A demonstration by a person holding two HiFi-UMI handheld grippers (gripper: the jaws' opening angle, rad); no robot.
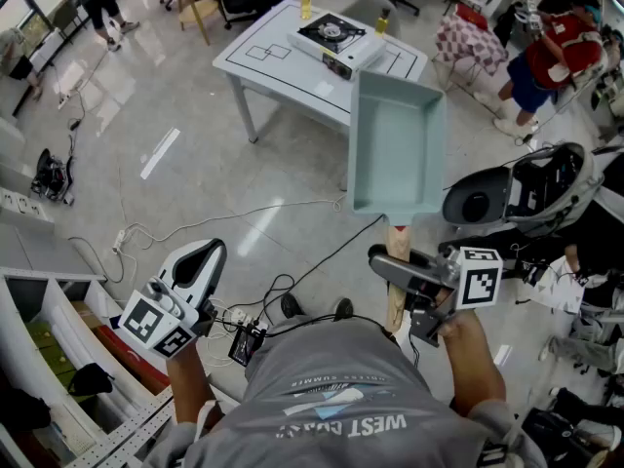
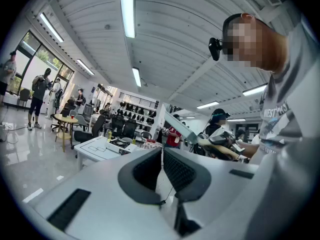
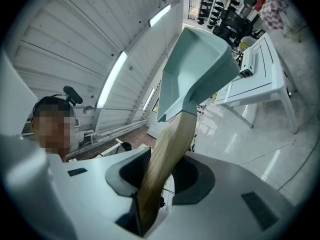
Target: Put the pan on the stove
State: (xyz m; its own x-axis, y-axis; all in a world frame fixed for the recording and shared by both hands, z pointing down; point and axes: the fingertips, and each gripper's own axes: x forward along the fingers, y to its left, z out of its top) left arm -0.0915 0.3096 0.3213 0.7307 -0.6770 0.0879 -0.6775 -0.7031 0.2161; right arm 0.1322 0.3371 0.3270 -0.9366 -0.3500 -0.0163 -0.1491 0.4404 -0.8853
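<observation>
A pale green rectangular pan [image 1: 395, 144] with a wooden handle [image 1: 397, 261] hangs in the air in front of me. My right gripper [image 1: 402, 273] is shut on that handle, and in the right gripper view the handle [image 3: 167, 159] runs between the jaws up to the pan [image 3: 195, 71]. The portable gas stove [image 1: 334, 37] stands on the white table [image 1: 263, 61] well ahead; in the left gripper view the stove [image 2: 121, 143] shows small and far. My left gripper [image 1: 200, 261] is low at my left, shut and holding nothing, its pads [image 2: 161, 170] pressed together.
Two yellow bottles [image 1: 305, 1] stand on the table by the stove. Cables and a power strip [image 1: 117, 242] lie on the floor. A shelf unit [image 1: 58, 359] is at my lower left. People and chairs fill the far right [image 1: 546, 61] and back.
</observation>
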